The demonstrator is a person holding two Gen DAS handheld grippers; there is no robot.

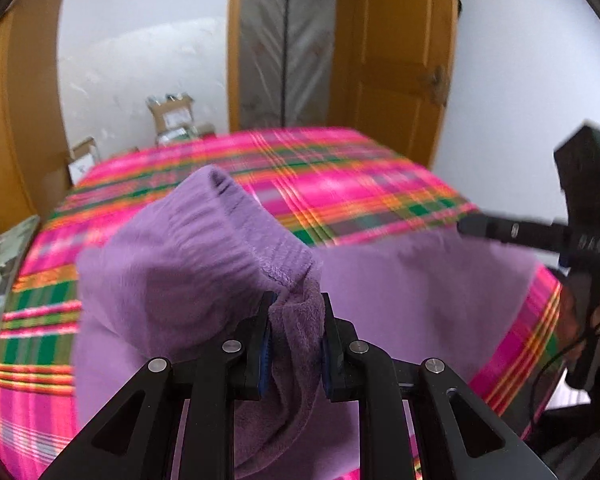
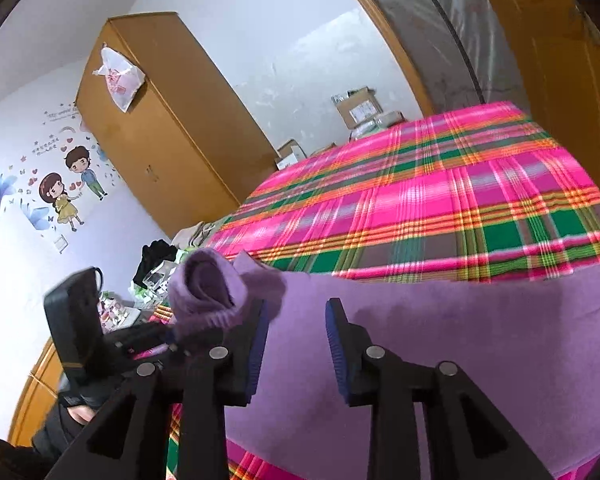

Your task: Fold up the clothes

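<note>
A purple fleece garment (image 1: 420,280) lies spread on the near part of a bed with a pink, green and orange plaid cover (image 1: 340,172). My left gripper (image 1: 296,300) is shut on a bunched fold of it, and the ribbed cuff end (image 1: 204,224) stands up over the fingers. In the right wrist view the same cuff (image 2: 204,292) is raised at the left, over the left gripper (image 2: 168,336). My right gripper (image 2: 298,312) is open just above the flat purple cloth (image 2: 460,340), nothing pinched between its pads. It also reaches in from the right in the left wrist view (image 1: 466,226).
A tall wooden wardrobe (image 2: 160,140) stands left of the bed. Cardboard boxes (image 1: 172,116) are stacked against the far wall. A wooden door (image 1: 396,60) and a plastic-wrapped mattress (image 1: 284,40) stand behind the bed. Clutter (image 2: 156,272) sits by the bed's left side.
</note>
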